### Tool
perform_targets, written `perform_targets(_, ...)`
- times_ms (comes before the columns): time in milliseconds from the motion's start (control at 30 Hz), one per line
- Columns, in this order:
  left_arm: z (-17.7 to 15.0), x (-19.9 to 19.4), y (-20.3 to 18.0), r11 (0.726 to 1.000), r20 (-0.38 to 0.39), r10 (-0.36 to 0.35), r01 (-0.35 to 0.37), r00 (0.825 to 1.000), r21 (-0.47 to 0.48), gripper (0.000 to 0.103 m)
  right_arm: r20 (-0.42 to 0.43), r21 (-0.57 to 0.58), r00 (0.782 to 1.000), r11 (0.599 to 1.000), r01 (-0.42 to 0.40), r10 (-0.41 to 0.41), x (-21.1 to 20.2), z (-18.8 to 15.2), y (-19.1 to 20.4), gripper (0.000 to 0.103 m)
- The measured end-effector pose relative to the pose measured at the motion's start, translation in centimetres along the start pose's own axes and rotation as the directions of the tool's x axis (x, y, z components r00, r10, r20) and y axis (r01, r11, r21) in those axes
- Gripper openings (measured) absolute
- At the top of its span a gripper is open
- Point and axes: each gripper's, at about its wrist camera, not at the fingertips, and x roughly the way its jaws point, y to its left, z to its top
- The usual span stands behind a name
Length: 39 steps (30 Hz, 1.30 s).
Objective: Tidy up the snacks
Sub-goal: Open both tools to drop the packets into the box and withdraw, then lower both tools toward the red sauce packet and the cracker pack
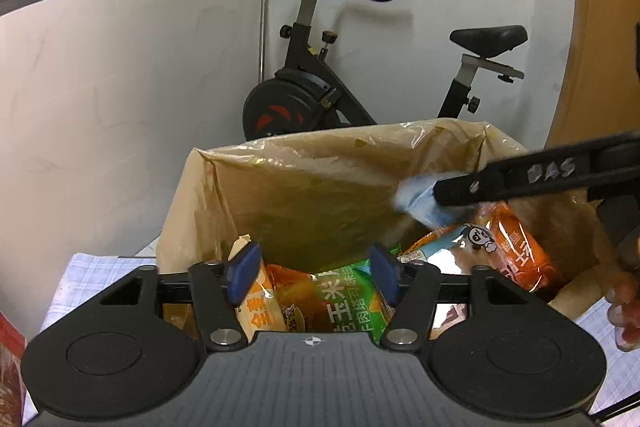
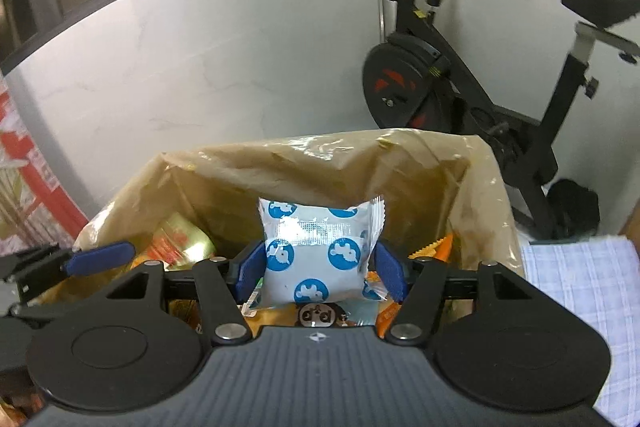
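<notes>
Both tongs over the lined snack bag (image 1: 304,163), drop-off in hand.
Left gripper (image 1: 314,275) gapes wide and empty above the green packet (image 1: 344,303). Right gripper (image 2: 320,267) is parted, with the blue-spotted packet (image 2: 316,255) loose between its pads, standing on edge, face to camera, crimped ends across the jaws. Best to let it fall clear before withdrawing.

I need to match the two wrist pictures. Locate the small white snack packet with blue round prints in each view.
Left wrist: white packet with blue prints, blurred, right of centre, at the right gripper's tip above the bag.
Right wrist: picture centre, between the blue pads.
Shared landmark: brown plastic-lined bag of snacks.
</notes>
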Motion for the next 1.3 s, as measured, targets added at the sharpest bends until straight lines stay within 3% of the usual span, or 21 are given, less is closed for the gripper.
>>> perform_targets(167,-0.1,-1.5,0.6,1.0,0.014,-0.002,0.002,1.0,-0.029,0.069,0.045,0.037,0.998,0.999,-0.033,0.031,-1.7,0.2,-0.8,0.07)
perform_targets(367,-0.9,-5.6,2.0,0.994,0.057,-0.042,0.048,0.997,-0.1,0.069,0.104,-0.009,0.991,0.997,-0.08,0.08,-5.3,-1.6,-0.1,0.07)
perform_targets(533,-2.3,-9.6,3.0,0.987,0.09,-0.043,0.056,0.995,-0.152,0.069,0.157,0.031,0.977,0.988,-0.151,0.144,-8.1,-3.7,-0.2,0.07)
perform_targets(733,-6.0,-13.0,3.7,0.973,0.091,-0.006,0.026,0.996,-0.228,0.069,0.236,-0.079,0.963,0.99,-0.116,0.131,-11.4,-6.9,1.3,0.07)
perform_targets(900,-10.7,-13.5,4.0,0.939,0.025,0.045,-0.033,0.999,-0.343,0.068,0.311,-0.208,0.942,0.977,-0.058,0.122,-13.3,-10.6,2.8,0.07)
perform_targets(1033,-13.7,-12.9,3.4,0.918,-0.037,0.043,-0.054,0.998,-0.393,0.068,0.336,-0.263,0.933,0.964,-0.042,0.132,-13.3,-13.9,3.4,0.07)
perform_targets(1300,-17.9,-10.0,2.6,0.891,-0.23,-0.014,-0.092,0.973,-0.444,0.066,0.262,-0.254,0.961,0.967,-0.022,0.091,-10.7,-18.6,3.0,0.07)
